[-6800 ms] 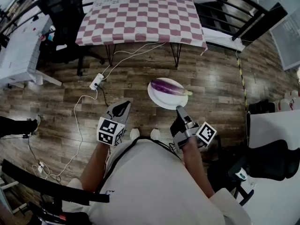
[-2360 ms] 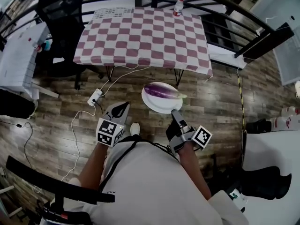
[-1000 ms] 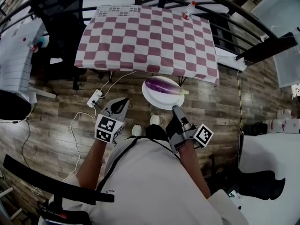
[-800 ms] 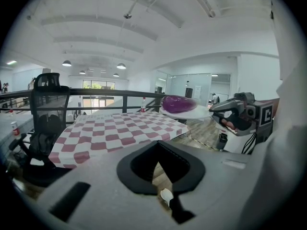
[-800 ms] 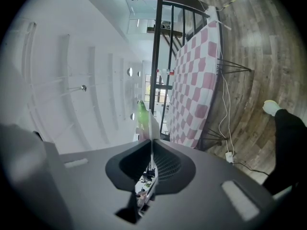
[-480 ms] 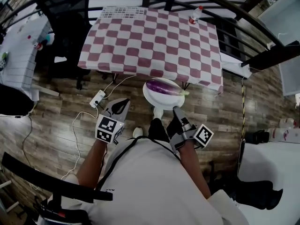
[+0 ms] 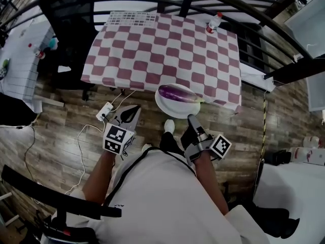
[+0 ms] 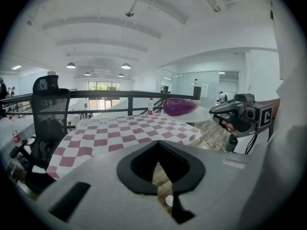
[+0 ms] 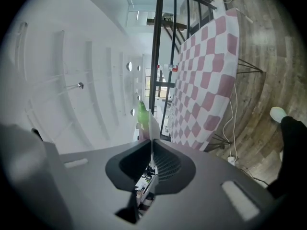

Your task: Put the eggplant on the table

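Note:
A purple eggplant with a green stem lies on a white plate. My right gripper is shut on the plate's near rim and holds it level, over the near edge of the checkered table. In the right gripper view the plate shows edge-on between the jaws, with the green stem behind it. My left gripper hangs shut and empty to the left of the plate, above the floor. The left gripper view shows the eggplant on the plate at the right.
A plastic bottle stands at the table's far right corner. A black railing runs behind the table. A black office chair is to its left. A power strip and cables lie on the wooden floor.
The person has stepped toward the table, and both grippers went forward with them. The plate with the eggplant, earlier over the floor, now reaches over the table's near edge.

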